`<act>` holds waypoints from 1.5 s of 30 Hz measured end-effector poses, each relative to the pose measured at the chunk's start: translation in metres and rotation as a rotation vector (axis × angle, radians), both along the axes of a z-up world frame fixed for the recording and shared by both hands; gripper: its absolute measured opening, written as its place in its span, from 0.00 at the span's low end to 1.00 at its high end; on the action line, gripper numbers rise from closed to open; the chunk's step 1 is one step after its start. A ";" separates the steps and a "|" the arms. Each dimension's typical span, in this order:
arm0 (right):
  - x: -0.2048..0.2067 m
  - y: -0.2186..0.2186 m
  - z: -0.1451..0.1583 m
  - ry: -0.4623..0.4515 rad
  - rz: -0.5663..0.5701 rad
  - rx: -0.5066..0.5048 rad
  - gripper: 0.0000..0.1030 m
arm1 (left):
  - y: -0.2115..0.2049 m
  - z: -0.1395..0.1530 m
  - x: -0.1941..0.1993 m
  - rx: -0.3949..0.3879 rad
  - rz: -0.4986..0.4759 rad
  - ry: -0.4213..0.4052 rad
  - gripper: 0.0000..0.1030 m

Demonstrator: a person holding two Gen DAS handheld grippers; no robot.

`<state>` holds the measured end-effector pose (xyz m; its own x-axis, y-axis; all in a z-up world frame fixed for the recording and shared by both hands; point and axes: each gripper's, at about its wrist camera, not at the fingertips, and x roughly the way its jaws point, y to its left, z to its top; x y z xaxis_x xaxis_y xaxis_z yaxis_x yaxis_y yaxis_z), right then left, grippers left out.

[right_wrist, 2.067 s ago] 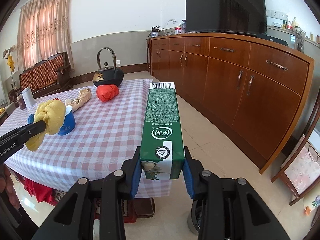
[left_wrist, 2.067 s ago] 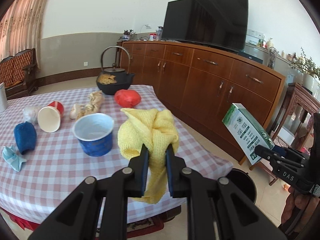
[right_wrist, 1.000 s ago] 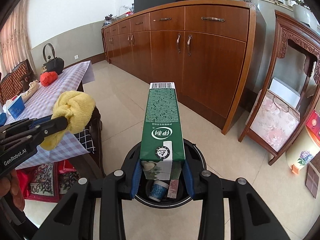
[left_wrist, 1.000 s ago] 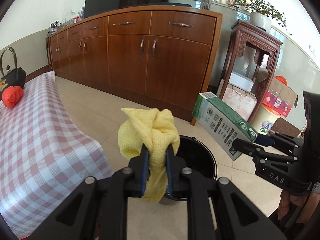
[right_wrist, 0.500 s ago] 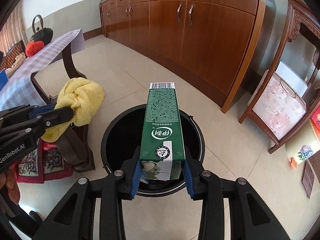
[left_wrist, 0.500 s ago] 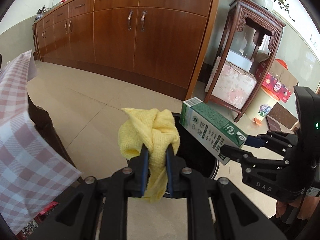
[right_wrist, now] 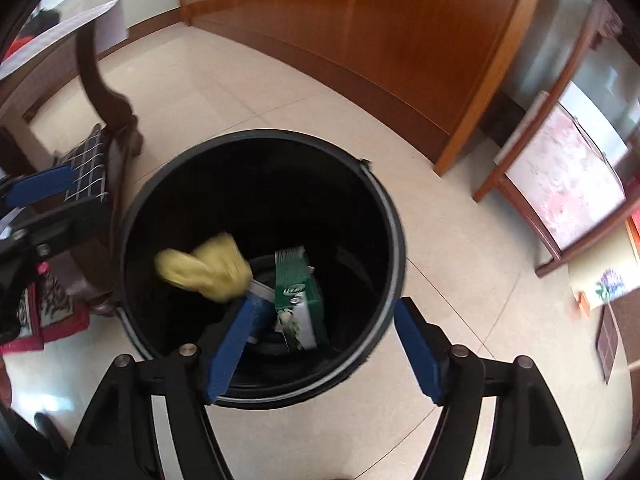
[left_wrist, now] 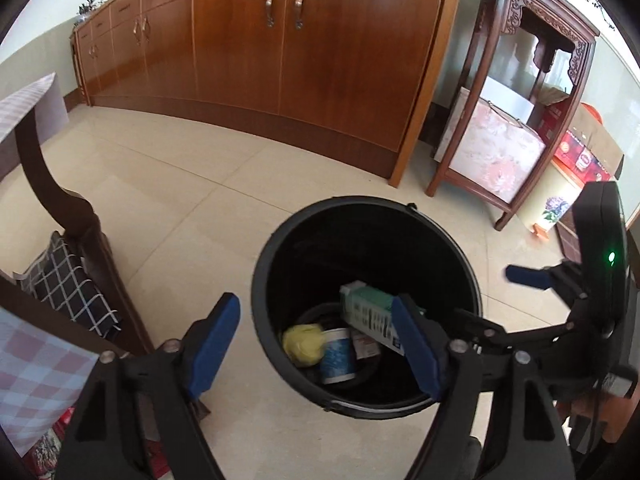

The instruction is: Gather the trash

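Floor: tiled, black trash bin (left_wrist: 262,280) beside sideboard.
Left gripper (left_wrist: 316,344): jaws just opened, empty.
Right gripper (right_wrist: 322,344): jaws just opened, empty.
Bin contents: yellow cloth (right_wrist: 204,268), milk carton (right_wrist: 298,292).
Technique: lift both clear of the rim.

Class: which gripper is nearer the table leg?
Left. The left gripper hangs over the bin's side next to the table leg; the right gripper is over the side away from it. Both pairs of fingers have just been opening, with nothing between them.
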<state>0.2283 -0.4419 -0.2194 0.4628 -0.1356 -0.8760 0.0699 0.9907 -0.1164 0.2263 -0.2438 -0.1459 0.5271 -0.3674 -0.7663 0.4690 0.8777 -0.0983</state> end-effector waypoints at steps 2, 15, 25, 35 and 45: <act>-0.001 -0.004 0.003 -0.012 -0.018 0.007 0.95 | 0.004 0.000 -0.002 0.012 0.012 -0.007 0.94; -0.016 0.008 0.042 -0.098 -0.012 -0.004 1.00 | 0.020 0.026 -0.018 0.011 0.045 -0.048 0.95; -0.047 0.029 0.085 -0.195 -0.022 -0.004 1.00 | 0.055 0.051 -0.049 -0.005 0.104 -0.067 0.95; -0.060 0.087 0.129 -0.333 0.057 0.038 1.00 | 0.122 0.095 -0.088 -0.048 0.231 -0.161 0.95; -0.056 0.164 0.152 -0.433 0.211 0.076 1.00 | 0.192 0.110 -0.099 -0.041 0.423 -0.206 0.95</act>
<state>0.1723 -0.2777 -0.0674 0.7975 0.0577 -0.6005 -0.1078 0.9930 -0.0477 0.1276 -0.0523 -0.0359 0.7764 -0.1152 -0.6197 0.0841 0.9933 -0.0792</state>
